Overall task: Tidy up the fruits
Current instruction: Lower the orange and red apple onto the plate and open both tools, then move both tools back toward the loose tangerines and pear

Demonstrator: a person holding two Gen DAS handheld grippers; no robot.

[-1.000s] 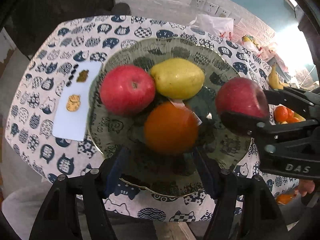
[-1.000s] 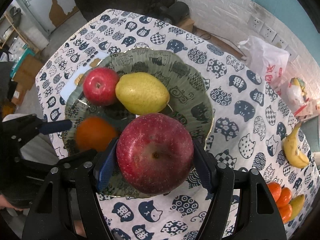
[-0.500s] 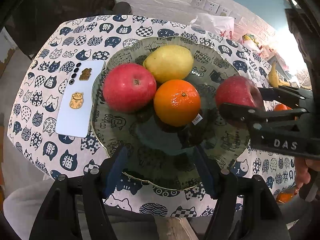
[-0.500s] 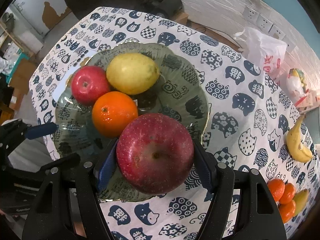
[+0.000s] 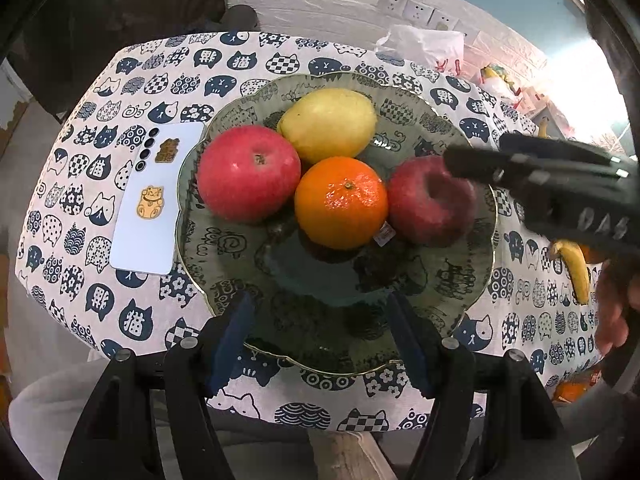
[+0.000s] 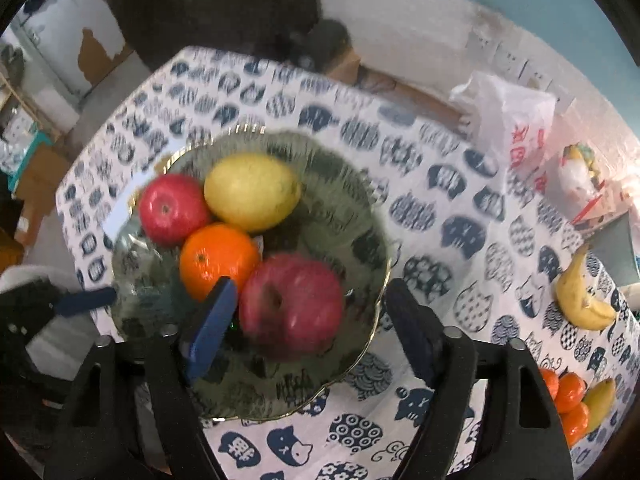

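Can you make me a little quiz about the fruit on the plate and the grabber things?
1. How many fruits lie on the green plate?
2. True or false: the right gripper is shut on the dark red apple.
3. Which fruit does the orange touch on its right in the left wrist view: A) yellow pear, B) dark red apple, C) banana?

Key: 1. Four. 2. False: its jaws stand wide and the apple sits on the plate. 3. B.

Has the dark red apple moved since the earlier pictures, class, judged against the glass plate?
Yes. The dark red apple has left the right gripper, now open, and sits on the glass plate beside the orange, further in from the plate's rim.
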